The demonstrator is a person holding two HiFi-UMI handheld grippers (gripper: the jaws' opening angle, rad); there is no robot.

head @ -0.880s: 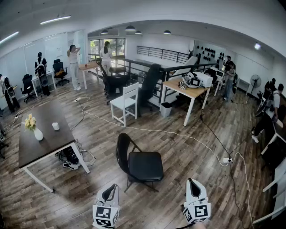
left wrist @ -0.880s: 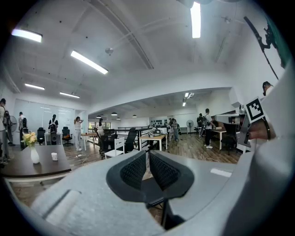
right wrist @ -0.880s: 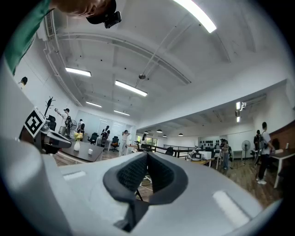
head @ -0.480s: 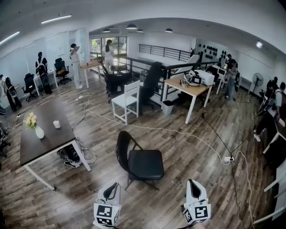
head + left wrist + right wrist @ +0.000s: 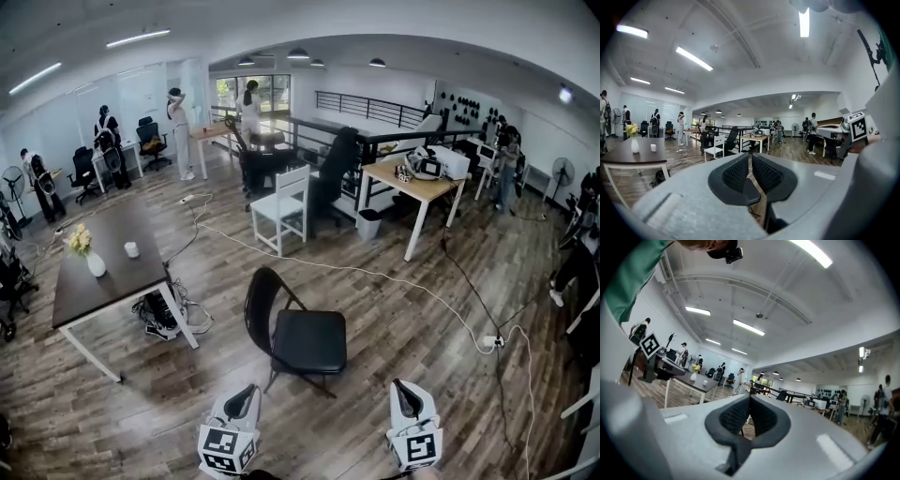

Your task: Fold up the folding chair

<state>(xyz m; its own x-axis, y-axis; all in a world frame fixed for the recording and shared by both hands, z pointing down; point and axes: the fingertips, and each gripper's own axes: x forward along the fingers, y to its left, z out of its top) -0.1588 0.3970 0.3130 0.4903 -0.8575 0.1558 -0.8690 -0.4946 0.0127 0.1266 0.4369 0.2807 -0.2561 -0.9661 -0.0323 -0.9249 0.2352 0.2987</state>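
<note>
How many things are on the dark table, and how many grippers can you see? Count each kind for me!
Vase with flowers: 1
White cup: 1
Grippers: 2 (left gripper, right gripper)
Total: 4

One folding chair (image 5: 305,339) stands at the centre of the frame, with one white chair (image 5: 281,211) above it. There are three tables: a dark table (image 5: 117,281) at left, a wooden desk (image 5: 417,190) at upper right and a far desk (image 5: 208,134) at the top. The dark table bears one vase (image 5: 96,265) and one cup (image 5: 131,249). One bin (image 5: 369,223) sits by the wooden desk. Three ceiling lamps (image 5: 299,54) hang at the top. There are two grippers at the bottom edge, the left gripper (image 5: 249,392) and the right gripper (image 5: 402,386).
</note>
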